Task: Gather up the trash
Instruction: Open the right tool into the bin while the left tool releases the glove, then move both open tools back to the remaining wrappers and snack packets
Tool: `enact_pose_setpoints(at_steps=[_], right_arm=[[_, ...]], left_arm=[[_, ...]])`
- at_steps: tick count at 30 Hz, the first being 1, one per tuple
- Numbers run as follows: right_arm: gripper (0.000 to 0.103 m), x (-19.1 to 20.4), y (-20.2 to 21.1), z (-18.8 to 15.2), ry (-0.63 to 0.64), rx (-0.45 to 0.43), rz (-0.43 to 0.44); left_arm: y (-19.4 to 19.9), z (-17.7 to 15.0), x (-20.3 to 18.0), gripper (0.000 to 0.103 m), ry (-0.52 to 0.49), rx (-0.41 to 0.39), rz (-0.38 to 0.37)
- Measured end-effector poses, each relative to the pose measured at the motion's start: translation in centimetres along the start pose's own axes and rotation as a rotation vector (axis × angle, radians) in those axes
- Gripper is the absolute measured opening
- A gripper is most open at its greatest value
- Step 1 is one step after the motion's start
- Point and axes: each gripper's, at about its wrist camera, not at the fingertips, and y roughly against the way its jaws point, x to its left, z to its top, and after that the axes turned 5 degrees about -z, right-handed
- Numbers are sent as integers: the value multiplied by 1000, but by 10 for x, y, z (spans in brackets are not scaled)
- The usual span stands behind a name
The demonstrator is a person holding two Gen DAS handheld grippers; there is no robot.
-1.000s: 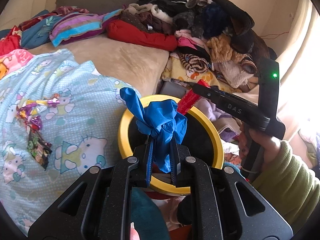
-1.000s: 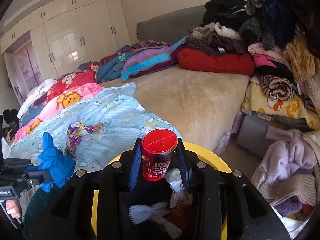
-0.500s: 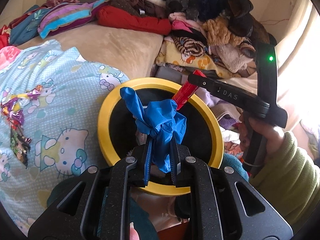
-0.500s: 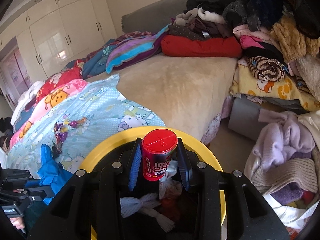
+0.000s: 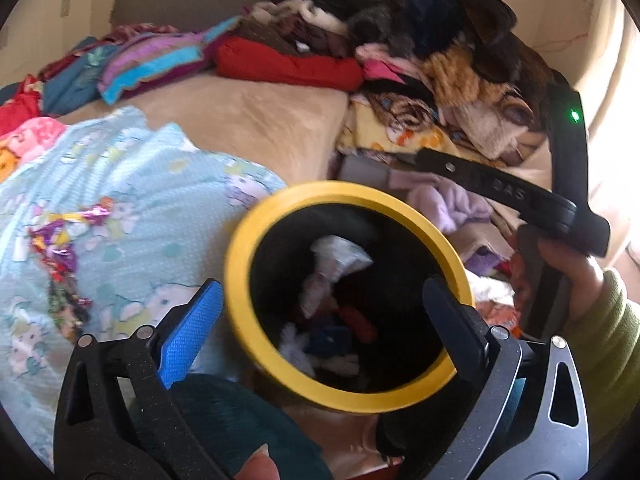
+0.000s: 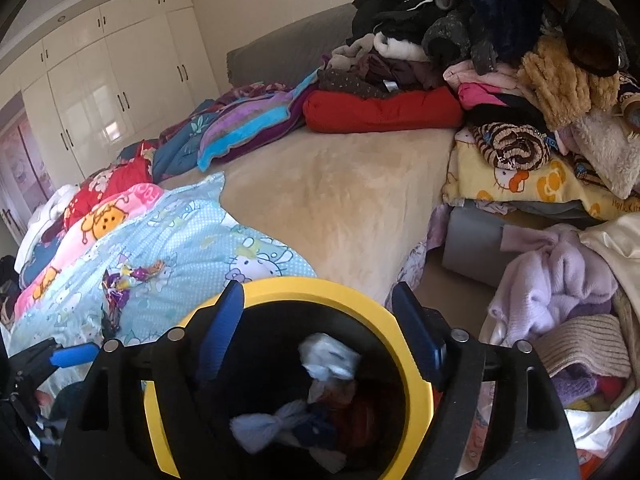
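Note:
A black bin with a yellow rim (image 5: 240,240) stands beside the bed, right under both grippers. My left gripper (image 5: 320,324) hangs over its mouth, its jaws opening wide with nothing between them. My right gripper (image 6: 320,332) is also above the yellow rim (image 6: 320,284), jaws opening and empty. Down in the bin lie a white tissue (image 5: 336,256), a blue wad (image 5: 328,336) and a blurred red item (image 5: 360,322). From the right wrist view the tissue (image 6: 328,356) and a pale blue wad (image 6: 260,428) show there too. Shiny candy wrappers (image 6: 120,280) lie on the light blue cartoon blanket (image 6: 180,240).
A beige bed cover (image 6: 340,200) stretches behind the bin. Piled clothes (image 6: 520,60) rise at the right, with a lilac sweater (image 6: 560,276) on the floor heap. White wardrobes (image 6: 100,80) line the far left wall. A green-sleeved arm (image 5: 600,340) holds the right tool.
Both grippers have opened over the bin. The blue glove has left the left jaws and the red can has left the right jaws; both now seem to lie inside the bin.

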Motion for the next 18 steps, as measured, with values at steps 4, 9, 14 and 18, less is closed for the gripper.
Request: enact_pose_setpoints(at_steps=[4,9,14,18], right_arm=[[75,14,2,2,27,-4,14],[79,35,3,2,60,-9,32],[80,60,5,0,95,-17,56],[82,76,6,-1,121,-23,69]], left_arm=[[13,2,15,92,47,-40,24],[27,4,28,92,71,-78,57],[40,6,38,92,75,-114,93],[51,8,46,92,71,-148,128]])
